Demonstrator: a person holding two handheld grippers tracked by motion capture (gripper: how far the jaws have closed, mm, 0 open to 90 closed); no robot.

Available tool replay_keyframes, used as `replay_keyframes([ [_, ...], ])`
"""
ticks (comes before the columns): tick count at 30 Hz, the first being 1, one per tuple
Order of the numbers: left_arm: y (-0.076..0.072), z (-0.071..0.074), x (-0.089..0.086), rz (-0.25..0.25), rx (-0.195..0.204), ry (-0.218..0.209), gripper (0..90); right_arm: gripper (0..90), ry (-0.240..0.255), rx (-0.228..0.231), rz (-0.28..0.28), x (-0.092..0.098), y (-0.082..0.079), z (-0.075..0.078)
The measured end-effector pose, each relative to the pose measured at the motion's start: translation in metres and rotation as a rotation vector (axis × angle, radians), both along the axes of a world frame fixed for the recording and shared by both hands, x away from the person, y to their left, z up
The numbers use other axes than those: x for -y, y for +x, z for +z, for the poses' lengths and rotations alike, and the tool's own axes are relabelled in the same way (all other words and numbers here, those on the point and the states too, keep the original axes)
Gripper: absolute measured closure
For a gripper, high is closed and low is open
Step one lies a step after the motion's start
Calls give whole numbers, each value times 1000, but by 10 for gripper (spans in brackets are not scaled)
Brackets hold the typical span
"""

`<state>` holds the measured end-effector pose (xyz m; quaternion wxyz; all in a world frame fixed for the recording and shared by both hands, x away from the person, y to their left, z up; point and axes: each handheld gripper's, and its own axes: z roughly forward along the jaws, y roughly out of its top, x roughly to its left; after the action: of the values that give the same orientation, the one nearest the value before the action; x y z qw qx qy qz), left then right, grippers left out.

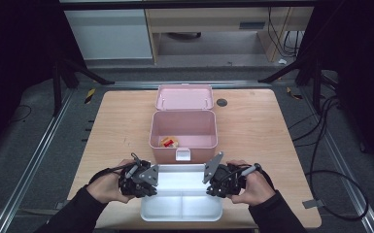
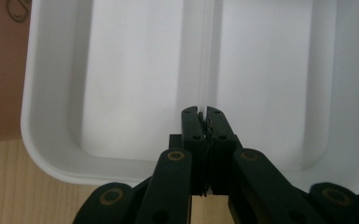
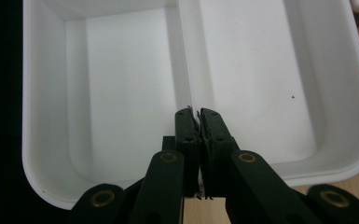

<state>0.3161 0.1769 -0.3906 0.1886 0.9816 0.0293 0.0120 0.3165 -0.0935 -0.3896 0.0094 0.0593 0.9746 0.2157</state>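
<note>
Both the left claw and the right claw are seen pressed together, empty, above the white tray between them.

Grey floor, dark surroundings, pale wooden cabinets behind the table.

A lab recording bay: metal floor rails, black stands and loose cables surround the table.
</note>
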Motion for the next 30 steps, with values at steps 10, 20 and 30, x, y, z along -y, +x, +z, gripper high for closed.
replay_keyframes([
  [10, 15, 40, 5, -21, 41, 13, 881, 871, 63, 45, -8, 11, 9, 30],
  [20, 44, 77, 5, -22, 104, 9, 886, 861, 101, 99, -21, 16, 41, 64],
  [30, 89, 90, 1, -1, 104, 8, 885, 853, 118, 119, -38, 13, 83, 76],
])
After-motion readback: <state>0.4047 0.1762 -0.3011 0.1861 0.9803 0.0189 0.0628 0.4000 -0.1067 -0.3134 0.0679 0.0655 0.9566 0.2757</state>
